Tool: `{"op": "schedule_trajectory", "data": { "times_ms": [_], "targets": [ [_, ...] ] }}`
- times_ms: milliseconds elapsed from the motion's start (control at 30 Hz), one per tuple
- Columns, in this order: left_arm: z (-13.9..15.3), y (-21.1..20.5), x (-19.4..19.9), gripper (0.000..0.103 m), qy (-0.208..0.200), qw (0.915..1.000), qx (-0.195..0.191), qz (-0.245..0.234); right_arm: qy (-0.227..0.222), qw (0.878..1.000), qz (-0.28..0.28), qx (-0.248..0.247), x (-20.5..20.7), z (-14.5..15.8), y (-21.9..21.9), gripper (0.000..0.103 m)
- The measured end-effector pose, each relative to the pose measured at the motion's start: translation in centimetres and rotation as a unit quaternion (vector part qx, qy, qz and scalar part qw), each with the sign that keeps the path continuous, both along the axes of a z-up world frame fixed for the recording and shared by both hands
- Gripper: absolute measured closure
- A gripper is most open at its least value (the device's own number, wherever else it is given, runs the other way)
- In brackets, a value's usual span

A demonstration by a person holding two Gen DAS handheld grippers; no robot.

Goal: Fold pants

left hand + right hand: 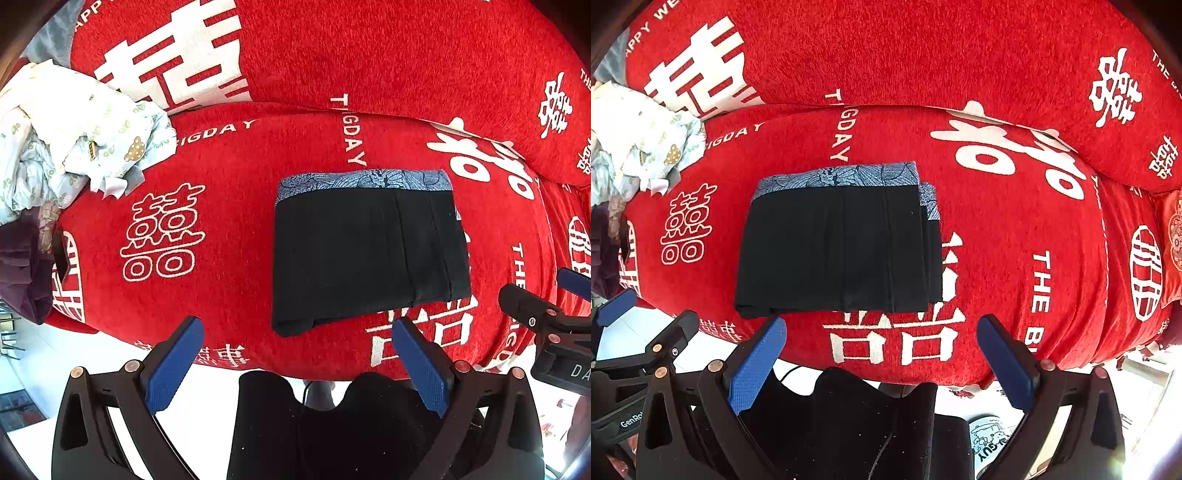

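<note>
Left wrist view first: the black pants with a blue-grey leaf-patterned waistband lie as a compact rectangle on the red plush sofa cover printed with white characters, the waistband at the far edge and the stacked folds showing at the near edge. That neat, squared lie suggests the folding is finished or close to it. The left gripper with black arms and blue textured pads hangs over the sofa's front edge, just short of the bundle, its jaws spread wide and holding nothing; I judge it is kept back so as not to disturb the layers. At the right edge of this view the right gripper shows only in part, clear of the cloth. A crumpled heap of pale printed laundry sits well apart at the left, against the backrest, likely waiting its turn.

Right wrist view: the same folded pants lie left of centre on the sofa seat, with a small step of layers at the right side where the edges do not quite line up. The right gripper is also wide open and empty, near the bundle's near edge but not touching it. The left gripper shows at the left margin. The laundry heap stays in the far left corner. If anything remains, it is squaring that offset right edge.
</note>
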State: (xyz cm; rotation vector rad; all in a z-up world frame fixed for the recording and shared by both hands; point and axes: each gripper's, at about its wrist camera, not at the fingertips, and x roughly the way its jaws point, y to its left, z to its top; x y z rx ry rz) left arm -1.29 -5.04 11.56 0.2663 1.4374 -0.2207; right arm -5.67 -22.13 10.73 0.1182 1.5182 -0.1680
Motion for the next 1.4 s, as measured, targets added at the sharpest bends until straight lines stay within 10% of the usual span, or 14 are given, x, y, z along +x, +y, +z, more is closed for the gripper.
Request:
{"op": "schedule_trajectory", "data": {
  "times_ms": [1400],
  "targets": [
    [-0.31, 0.29, -0.07, 0.001, -0.002, 1.0000, 0.006, -0.002, 0.004, 1.000, 0.017, -0.003, 0.61, -0.51, 0.57, 0.000]
  ]
}}
